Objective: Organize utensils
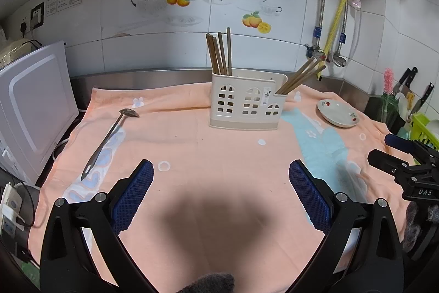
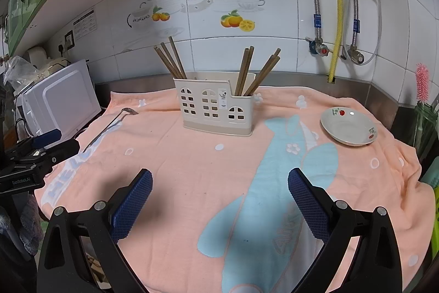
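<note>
A cream plastic utensil holder (image 1: 247, 103) (image 2: 215, 109) with window cut-outs stands at the back of the peach towel (image 1: 208, 150) (image 2: 197, 164). Brown chopsticks (image 1: 219, 52) (image 2: 171, 58) stick out of its left compartment, and more chopsticks (image 1: 300, 77) (image 2: 256, 73) lean out of its right one. A metal ladle (image 1: 108, 140) (image 2: 108, 127) lies flat on the towel's left side. My left gripper (image 1: 221, 172) is open over the towel's near middle, holding nothing. My right gripper (image 2: 219, 180) is open too, near the towel's front, and empty.
A small white dish (image 1: 338, 113) (image 2: 348, 127) sits on the towel at the right. A white appliance (image 1: 33, 106) (image 2: 63, 98) stands at the left. Knives (image 1: 414, 89) and a green rack (image 1: 424, 128) are at the far right. Pipes (image 2: 336, 7) run down the tiled wall.
</note>
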`<state>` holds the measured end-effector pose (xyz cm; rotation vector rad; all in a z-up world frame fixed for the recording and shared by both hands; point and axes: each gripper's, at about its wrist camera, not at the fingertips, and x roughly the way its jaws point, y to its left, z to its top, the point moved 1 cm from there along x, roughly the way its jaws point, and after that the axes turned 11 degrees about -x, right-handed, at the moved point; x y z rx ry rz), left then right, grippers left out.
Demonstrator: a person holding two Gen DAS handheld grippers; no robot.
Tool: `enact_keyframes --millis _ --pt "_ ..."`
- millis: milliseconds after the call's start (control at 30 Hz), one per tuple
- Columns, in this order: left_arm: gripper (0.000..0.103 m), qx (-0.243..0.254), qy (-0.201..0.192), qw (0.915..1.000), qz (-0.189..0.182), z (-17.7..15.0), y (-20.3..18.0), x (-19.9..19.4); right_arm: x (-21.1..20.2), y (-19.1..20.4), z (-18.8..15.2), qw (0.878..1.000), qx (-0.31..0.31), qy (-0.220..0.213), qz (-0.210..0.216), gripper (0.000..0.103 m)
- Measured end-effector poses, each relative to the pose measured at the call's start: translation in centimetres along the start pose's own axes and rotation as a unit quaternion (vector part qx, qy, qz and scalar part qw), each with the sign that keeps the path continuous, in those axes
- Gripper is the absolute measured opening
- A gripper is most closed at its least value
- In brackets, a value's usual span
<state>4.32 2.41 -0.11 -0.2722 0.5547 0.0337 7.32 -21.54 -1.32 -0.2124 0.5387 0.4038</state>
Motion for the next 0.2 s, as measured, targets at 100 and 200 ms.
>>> enact_keyframes --millis 100,200 --pt "0.098 -0.001 0.002 1.0000 0.003 0.00 0.02 0.09 -0.02 0.12 -0.04 1.000 0.001 0.000 0.001 0.096" --pt "0.098 -0.001 0.004 1.0000 0.004 -0.10 0.13 0.14 0.00 -0.01 -0.03 1.000 0.000 0.000 0.000 0.096"
